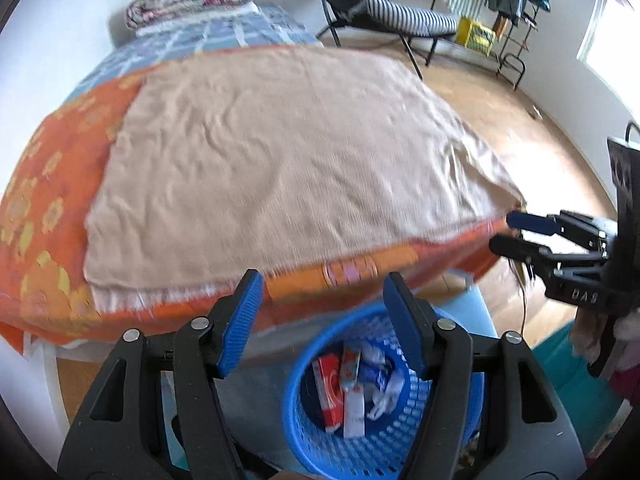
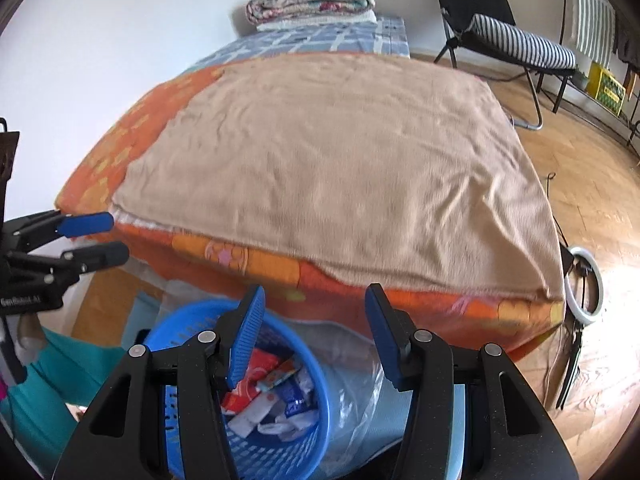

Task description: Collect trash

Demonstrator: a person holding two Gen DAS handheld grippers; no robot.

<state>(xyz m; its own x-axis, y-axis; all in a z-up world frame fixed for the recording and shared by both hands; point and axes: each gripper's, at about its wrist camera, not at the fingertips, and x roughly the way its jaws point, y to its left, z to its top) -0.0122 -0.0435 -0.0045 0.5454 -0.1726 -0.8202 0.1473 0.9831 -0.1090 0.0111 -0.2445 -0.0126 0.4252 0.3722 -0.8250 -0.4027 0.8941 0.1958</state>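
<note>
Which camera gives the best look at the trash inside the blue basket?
The left wrist view: it looks almost straight down into the blue basket, showing the red carton and crumpled wrappers. In the right wrist view the basket is partly hidden behind the right claw's finger.

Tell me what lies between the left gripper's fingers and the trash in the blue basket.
Nothing: in the left wrist view the left gripper hangs open, empty, above the blue basket of trash.

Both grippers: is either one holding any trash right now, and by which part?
Nothing is held. The left gripper and right gripper both stand open and empty above the blue basket, where the trash already lies.
</note>
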